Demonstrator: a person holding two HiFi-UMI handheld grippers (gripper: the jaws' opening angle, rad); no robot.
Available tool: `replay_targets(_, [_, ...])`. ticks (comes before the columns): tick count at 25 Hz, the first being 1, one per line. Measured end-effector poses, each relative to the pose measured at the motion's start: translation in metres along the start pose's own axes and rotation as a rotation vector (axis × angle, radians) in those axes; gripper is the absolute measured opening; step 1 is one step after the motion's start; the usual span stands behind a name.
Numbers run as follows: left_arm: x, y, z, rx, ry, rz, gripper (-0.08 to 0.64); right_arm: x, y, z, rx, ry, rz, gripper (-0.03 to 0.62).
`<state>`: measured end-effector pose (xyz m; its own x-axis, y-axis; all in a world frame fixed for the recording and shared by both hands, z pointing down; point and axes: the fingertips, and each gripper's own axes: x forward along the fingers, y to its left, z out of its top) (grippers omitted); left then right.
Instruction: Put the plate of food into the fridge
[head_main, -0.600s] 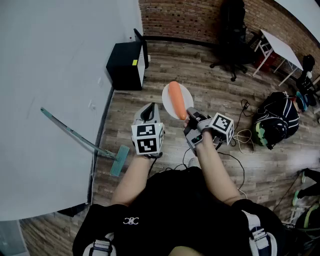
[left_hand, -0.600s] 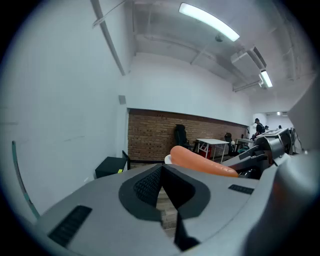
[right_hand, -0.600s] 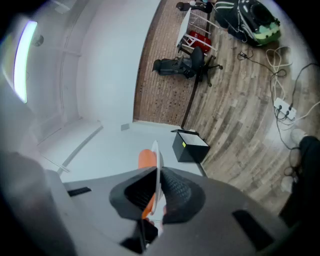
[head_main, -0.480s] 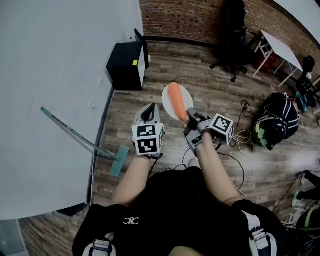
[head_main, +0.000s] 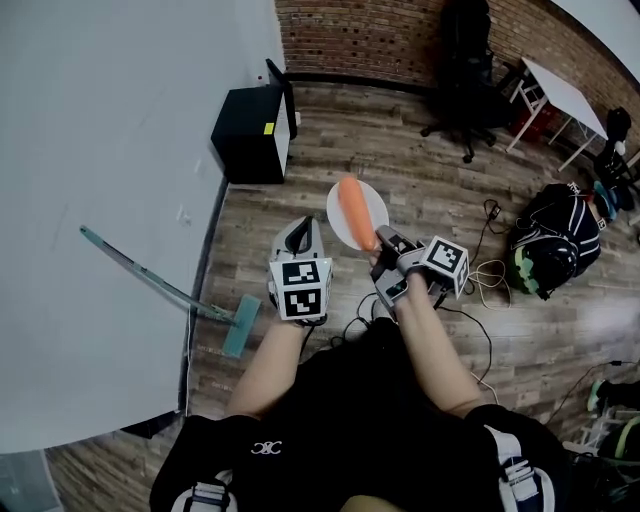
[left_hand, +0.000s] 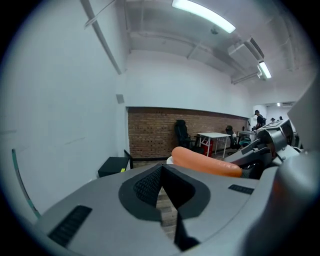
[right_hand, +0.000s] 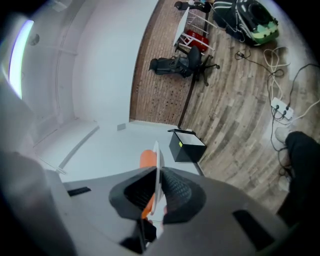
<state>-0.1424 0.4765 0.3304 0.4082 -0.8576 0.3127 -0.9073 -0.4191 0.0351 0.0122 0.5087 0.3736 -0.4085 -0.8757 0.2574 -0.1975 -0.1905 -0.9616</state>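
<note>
The right gripper (head_main: 380, 243) had its jaws closed on the near rim of a white plate (head_main: 375, 208), which showed edge-on between the pads in the right gripper view (right_hand: 157, 165). It held the plate out in front of the person, above the wooden floor (head_main: 400, 170). The left gripper (head_main: 298, 230) hung just beside it with its jaws drawn together on nothing, the plate off to its right.

Ahead and to the left, well apart from the plate, a low black fridge (head_main: 250, 130) stood against the white wall (head_main: 100, 150), with only floorboards between the 2. A teal-handled mop (head_main: 160, 285) leaned at the wall on the left. Cables (head_main: 485, 270) lay near the person's right side, with a black and green bag (head_main: 550, 250) beyond them. A black office chair (head_main: 465, 60) and a white table (head_main: 565, 95) stood by the brick wall (head_main: 370, 35).

The plate was small and round. It carried 1 long, smooth orange piece of food (head_main: 352, 208), which lay across its middle and reached past the far rim.
</note>
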Motion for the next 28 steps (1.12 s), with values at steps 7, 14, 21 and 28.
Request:
replay_targets(7, [0.048, -0.006, -0.021, -0.023, 0.027, -0.005, -0.002, 0.029, -0.034, 0.035, 0.012, 0.010, -0.011, 0.041])
replay_targets(14, [0.159, -0.022, 0.037, -0.019, 0.048, 0.021, -0.002, 0.093, -0.005, 0.148, 0.010, 0.026, 0.009, 0.041])
replay_targets(21, [0.248, -0.040, 0.079, -0.055, 0.055, 0.073, -0.002, 0.145, 0.016, 0.246, -0.021, 0.071, 0.033, 0.041])
replay_targets(28, [0.318, -0.054, 0.095, -0.107, 0.052, 0.120, -0.002, 0.188, 0.016, 0.302, -0.064, 0.147, 0.029, 0.041])
